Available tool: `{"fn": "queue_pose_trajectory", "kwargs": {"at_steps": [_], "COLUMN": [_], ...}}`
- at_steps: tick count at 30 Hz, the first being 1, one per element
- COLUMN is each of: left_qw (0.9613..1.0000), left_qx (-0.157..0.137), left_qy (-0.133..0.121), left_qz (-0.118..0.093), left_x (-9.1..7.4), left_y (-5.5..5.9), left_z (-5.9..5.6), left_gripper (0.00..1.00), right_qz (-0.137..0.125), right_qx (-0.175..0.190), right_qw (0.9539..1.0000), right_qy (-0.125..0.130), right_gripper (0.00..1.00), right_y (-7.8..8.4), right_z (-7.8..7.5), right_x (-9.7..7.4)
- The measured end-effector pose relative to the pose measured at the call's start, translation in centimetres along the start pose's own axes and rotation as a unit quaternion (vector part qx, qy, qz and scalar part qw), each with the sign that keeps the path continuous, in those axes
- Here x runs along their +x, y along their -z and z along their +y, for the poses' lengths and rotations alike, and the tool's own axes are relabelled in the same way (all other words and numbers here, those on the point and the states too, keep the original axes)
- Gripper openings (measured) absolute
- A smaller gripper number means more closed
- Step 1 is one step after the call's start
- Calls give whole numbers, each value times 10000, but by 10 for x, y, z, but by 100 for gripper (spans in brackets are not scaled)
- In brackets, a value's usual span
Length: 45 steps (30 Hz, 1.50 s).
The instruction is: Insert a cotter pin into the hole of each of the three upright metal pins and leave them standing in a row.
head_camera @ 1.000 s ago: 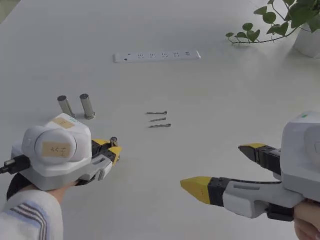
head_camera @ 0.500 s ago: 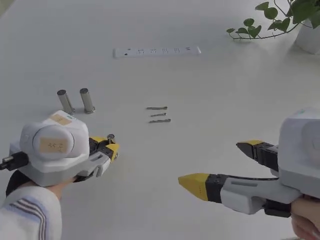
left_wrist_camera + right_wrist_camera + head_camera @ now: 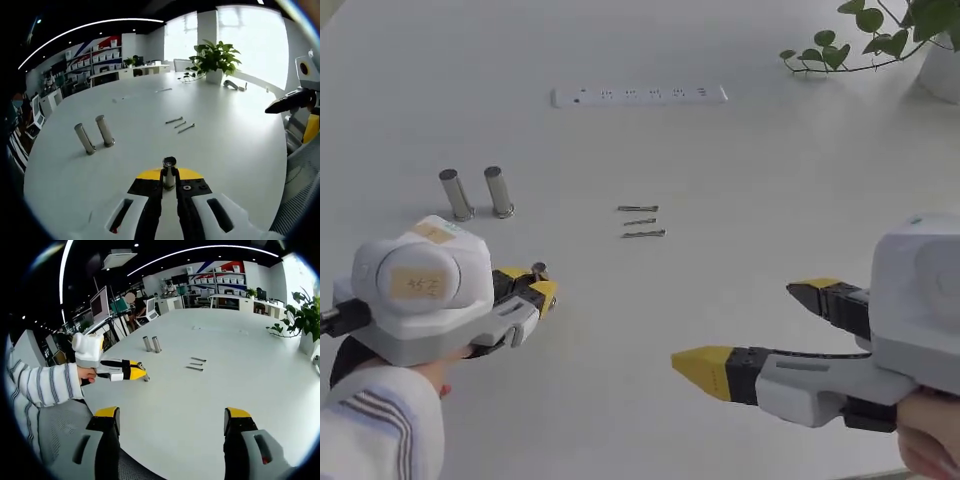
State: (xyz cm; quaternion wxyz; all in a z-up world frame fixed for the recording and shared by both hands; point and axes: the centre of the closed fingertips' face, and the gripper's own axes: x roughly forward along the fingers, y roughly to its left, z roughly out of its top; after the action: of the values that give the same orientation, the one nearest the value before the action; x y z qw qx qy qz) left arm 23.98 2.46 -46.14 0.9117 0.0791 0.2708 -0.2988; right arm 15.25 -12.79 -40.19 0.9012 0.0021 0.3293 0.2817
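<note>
My left gripper (image 3: 536,287) is shut on one upright metal pin (image 3: 169,171), whose top pokes out between the yellow tips (image 3: 538,271). Two more metal pins (image 3: 454,194) (image 3: 499,191) stand side by side on the white table, further back on the left; they also appear in the left gripper view (image 3: 85,139) (image 3: 105,131). Three cotter pins (image 3: 640,221) lie in a small stack at mid-table, also seen in the left gripper view (image 3: 180,123) and the right gripper view (image 3: 195,364). My right gripper (image 3: 760,325) hovers open at the lower right, well short of the cotter pins.
A white power strip (image 3: 640,95) lies across the far side of the table. A potted plant (image 3: 890,30) stands at the far right corner. In the right gripper view, a person's striped sleeve (image 3: 40,387) holds the left gripper (image 3: 131,371).
The head view has drifted, so the table contents sit a little higher in frame. The left gripper keeps hold of its pin and both grippers stay about where they were.
</note>
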Motion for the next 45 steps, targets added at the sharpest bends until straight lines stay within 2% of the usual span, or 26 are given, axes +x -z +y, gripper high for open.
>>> {"fn": "queue_pose_trajectory", "kwargs": {"at_steps": [6,9,15,16,17,18,22,23,29,33,36,39,45], "left_qw": [9997,9997,9983,9962,9949,9943,9929,9920,9928,9936,9937,9929,9890], "left_qx": [-235,-221,-335,-609,-675,-590,-566,-481,-272,-326,-204,-146,-232], "left_qy": [11,52,446,572,636,658,723,779,917,862,952,1090,1405], "left_qz": [-52,-101,-188,-236,-396,-594,-755,-868,-720,-649,-547,-455,-409], "left_x": [-1,-3,-16,-20,-23,-29,-46,-50,-65,-69,-72,-74,-80], "left_y": [0,-2,-8,-10,-16,-22,-29,-33,-24,-19,-15,-10,-8], "left_z": [-1,-1,-6,-9,-8,-6,-1,0,5,9,7,2,-11], "left_gripper": [8,17,35,40,43,45,55,57,67,85,90,99,99], "right_qz": [-73,-77,-48,-36,-31,-33,-35,-36,-25,-56,-71,-100,-110], "right_qx": [-42,-35,-64,-70,-75,-90,-113,-108,-163,-158,-82,-62,-75], "right_qw": [9999,9999,9999,9999,10000,9999,9999,9999,9997,9995,9991,9990,9984], "right_qy": [90,101,78,66,55,46,36,35,155,250,411,434,554], "right_gripper": [84,84,84,84,84,84,84,84,84,84,84,85,85], "right_y": [-3,-4,-3,-3,-3,-4,-5,-5,-9,-12,-13,-15,-16], "right_z": [-3,-3,-1,0,1,2,3,3,-8,-16,-27,-31,-38], "right_x": [-2,-3,-1,-1,-1,0,0,0,-2,-5,-8,-10,-13]}}
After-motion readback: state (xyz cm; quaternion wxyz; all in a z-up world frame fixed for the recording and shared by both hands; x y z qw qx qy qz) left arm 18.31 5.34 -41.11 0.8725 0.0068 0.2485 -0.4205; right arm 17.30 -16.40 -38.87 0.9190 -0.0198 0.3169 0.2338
